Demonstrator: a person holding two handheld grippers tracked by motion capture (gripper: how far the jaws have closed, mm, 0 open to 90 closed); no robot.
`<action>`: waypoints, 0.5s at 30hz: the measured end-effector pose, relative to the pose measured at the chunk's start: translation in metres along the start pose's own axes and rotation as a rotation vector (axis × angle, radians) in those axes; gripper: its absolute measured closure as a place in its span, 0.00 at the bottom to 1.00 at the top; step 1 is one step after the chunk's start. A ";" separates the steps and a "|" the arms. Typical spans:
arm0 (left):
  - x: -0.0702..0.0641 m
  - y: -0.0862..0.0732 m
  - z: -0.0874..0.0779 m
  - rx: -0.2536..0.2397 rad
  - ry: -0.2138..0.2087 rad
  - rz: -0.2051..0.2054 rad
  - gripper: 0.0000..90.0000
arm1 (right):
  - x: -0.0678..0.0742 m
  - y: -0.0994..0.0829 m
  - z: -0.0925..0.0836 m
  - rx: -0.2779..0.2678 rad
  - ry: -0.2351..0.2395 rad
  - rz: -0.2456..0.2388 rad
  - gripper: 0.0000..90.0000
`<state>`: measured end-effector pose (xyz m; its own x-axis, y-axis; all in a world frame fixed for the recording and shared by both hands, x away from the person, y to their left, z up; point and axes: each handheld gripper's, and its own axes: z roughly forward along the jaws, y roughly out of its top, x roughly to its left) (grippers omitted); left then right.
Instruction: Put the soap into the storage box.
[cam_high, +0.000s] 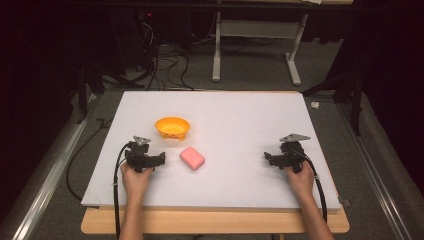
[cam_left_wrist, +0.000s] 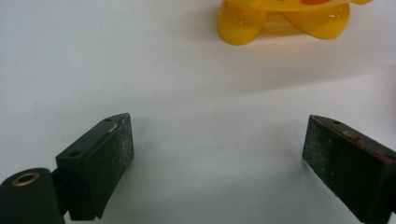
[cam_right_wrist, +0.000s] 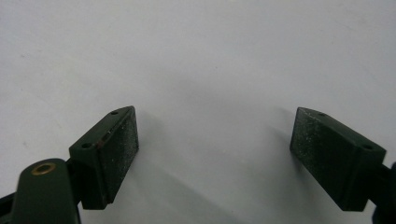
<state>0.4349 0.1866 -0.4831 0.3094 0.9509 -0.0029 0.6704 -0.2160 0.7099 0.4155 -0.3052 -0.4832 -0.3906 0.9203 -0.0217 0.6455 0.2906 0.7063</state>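
Yellow bowl (cam_left_wrist: 285, 18), cut off at top, one pink soap bar (cam_high: 192, 158); my two hand-held grippers, left (cam_left_wrist: 215, 163) and right (cam_right_wrist: 215, 154), rest released on the worktop (cam_high: 240, 115).

A white table top (cam_high: 240, 115) on a wooden board filled the middle of the frame. Grey carpet (cam_high: 250, 70) surrounded it. At the dark upper edge stood a grey desk frame (cam_high: 255, 30), with black cables (cam_high: 165, 65) at upper left.

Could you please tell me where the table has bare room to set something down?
The widest free patch of the white table lies between the pink block and the right gripper, running up to the far edge. The far left corner behind the orange bowl is also bare. It is crowded where bowl, block and left gripper cluster.
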 end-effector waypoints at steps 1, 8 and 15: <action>0.000 0.001 -0.001 -0.007 -0.004 0.000 0.10 | 0.000 0.000 0.000 0.000 0.000 0.000 0.18; -0.001 0.002 -0.010 -0.034 -0.018 0.000 0.10 | 0.000 0.000 0.000 0.000 0.000 0.000 0.18; -0.006 0.003 -0.022 -0.068 -0.055 0.017 0.09 | 0.000 0.000 0.000 -0.001 -0.001 -0.002 0.18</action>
<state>0.4202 0.1856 -0.4659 0.3579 0.9333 -0.0281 0.6183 -0.2144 0.7561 0.4155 -0.3054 -0.4832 -0.3917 0.9198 -0.0240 0.6441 0.2927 0.7068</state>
